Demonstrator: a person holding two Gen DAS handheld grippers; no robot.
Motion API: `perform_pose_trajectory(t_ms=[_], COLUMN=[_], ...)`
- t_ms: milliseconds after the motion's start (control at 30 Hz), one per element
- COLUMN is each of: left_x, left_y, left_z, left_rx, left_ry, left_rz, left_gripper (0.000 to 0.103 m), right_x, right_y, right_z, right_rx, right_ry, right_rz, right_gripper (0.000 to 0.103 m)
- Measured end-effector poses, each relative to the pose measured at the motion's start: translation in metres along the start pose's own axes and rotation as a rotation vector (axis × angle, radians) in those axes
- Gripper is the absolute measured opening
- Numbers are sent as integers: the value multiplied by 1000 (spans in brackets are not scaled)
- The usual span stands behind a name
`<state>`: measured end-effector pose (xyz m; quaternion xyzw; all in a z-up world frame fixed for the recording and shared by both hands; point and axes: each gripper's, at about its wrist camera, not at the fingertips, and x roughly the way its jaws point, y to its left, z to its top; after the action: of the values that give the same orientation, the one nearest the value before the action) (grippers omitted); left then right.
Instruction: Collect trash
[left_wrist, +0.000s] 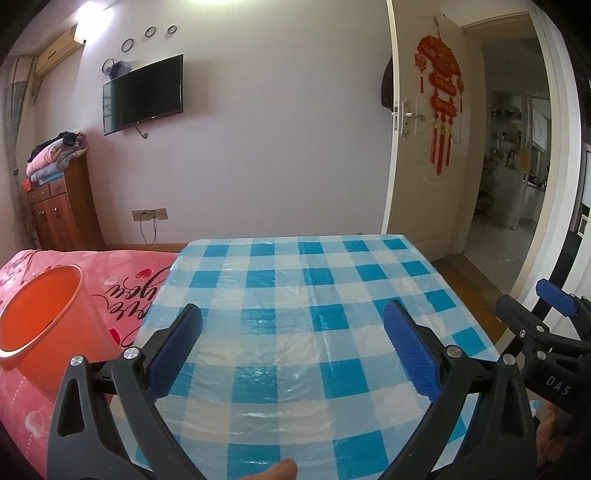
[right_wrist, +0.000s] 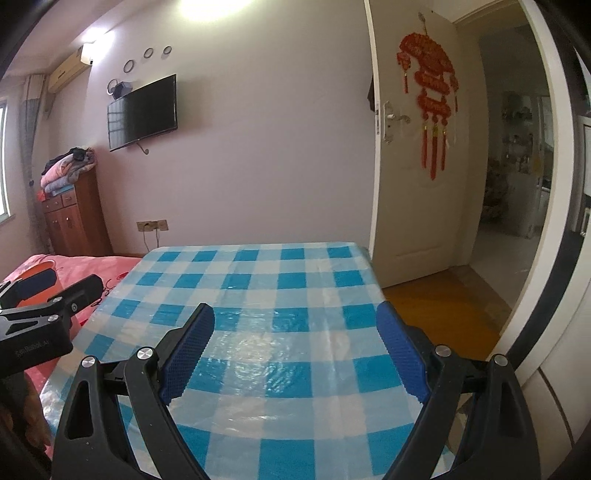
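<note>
An orange bin (left_wrist: 44, 325) stands on the pink bed at the left of the left wrist view, open side up. A table with a blue-and-white checked cloth (left_wrist: 295, 295) lies ahead in both views (right_wrist: 258, 295). No trash shows on it. My left gripper (left_wrist: 291, 317) is open and empty above the table's near part. My right gripper (right_wrist: 295, 321) is open and empty above the table too. The right gripper also shows at the right edge of the left wrist view (left_wrist: 554, 306), and the left gripper at the left edge of the right wrist view (right_wrist: 48, 284).
A pink bedspread (left_wrist: 129, 280) lies left of the table. A wooden cabinet (left_wrist: 59, 210) with folded bedding stands by the far wall under a wall TV (left_wrist: 144, 92). An open door (left_wrist: 424, 147) with a red hanging ornament leads to a hallway at the right.
</note>
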<state>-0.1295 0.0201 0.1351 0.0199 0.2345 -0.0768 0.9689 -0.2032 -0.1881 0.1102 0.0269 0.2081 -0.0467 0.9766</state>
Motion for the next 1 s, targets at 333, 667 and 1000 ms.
perform_pose_trajectory(t_ms=[333, 667, 1000], left_x=[-13, -17, -16], left_y=[2, 4, 4], left_z=[-2, -5, -6], left_rx=[-33, -47, -44], left_ry=[-15, -11, -9], left_rz=[3, 0, -11], left_gripper=[99, 99, 99], right_x=[-17, -21, -22], right_y=[-6, -6, -5], right_z=[-5, -7, -9], right_rx=[-10, -8, -9], right_ry=[-29, -34, -29], right_rz=[-30, -33, -30], right_gripper=[89, 91, 94])
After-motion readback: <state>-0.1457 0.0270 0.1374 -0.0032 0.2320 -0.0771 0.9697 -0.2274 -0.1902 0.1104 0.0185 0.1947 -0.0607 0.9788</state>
